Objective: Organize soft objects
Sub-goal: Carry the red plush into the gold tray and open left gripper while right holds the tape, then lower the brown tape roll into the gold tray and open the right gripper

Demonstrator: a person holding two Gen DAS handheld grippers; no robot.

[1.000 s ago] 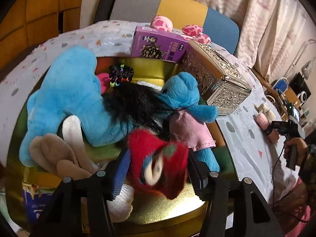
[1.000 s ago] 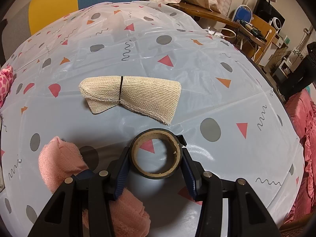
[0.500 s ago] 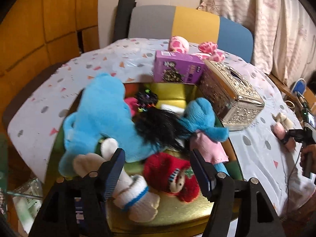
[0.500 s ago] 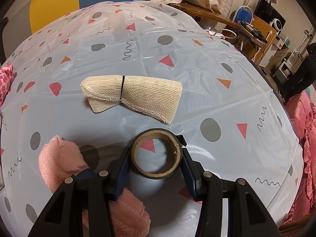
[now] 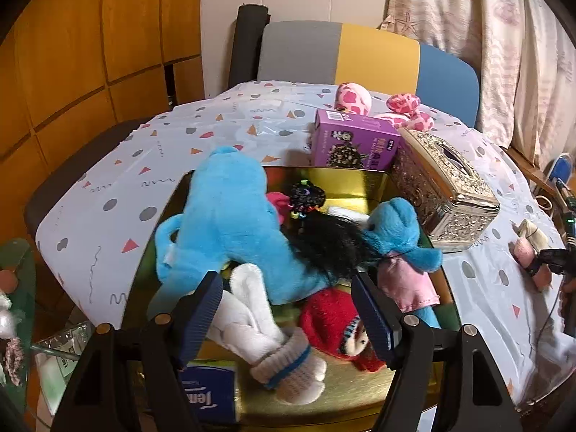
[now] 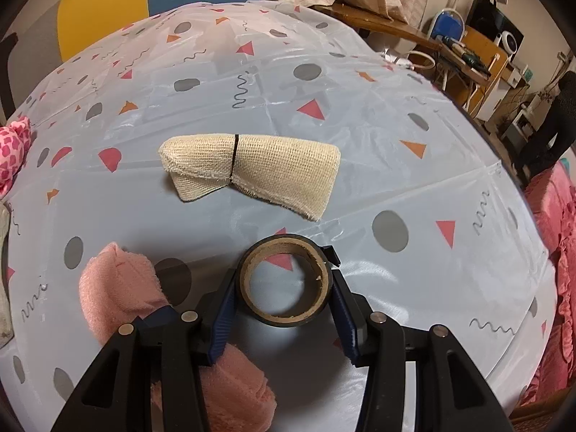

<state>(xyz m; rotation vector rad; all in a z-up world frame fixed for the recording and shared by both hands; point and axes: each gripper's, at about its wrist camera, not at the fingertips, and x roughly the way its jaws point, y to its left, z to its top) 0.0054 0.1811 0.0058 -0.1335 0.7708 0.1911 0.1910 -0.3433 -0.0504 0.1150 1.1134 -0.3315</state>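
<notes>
My left gripper (image 5: pixel 286 309) is open and empty above a gold tray (image 5: pixel 345 176) that holds a big blue plush (image 5: pixel 230 223), a small blue plush in a pink dress (image 5: pixel 396 226), a black wig (image 5: pixel 331 241), a red knitted doll (image 5: pixel 334 324) and a white sock (image 5: pixel 266 327). My right gripper (image 6: pixel 282 289) is shut on a black tape roll (image 6: pixel 284 284) resting on the table. A beige rolled gauze cloth (image 6: pixel 252 169) lies just beyond it. A pink towel (image 6: pixel 122 288) lies beside my right gripper's left finger.
A silver ornate tissue box (image 5: pixel 442 194) and a purple box (image 5: pixel 356 140) stand behind the tray. Pink spotted plush pieces (image 5: pixel 378 102) lie further back. A blue tissue pack (image 5: pixel 208 392) sits at the tray's near edge. A multicoloured chair (image 5: pixel 360 54) stands behind the patterned tablecloth (image 6: pixel 360 72).
My left gripper has let go of the red knitted doll, opened, and pulled back and up from the tray. The right gripper and the tape roll have not moved.
</notes>
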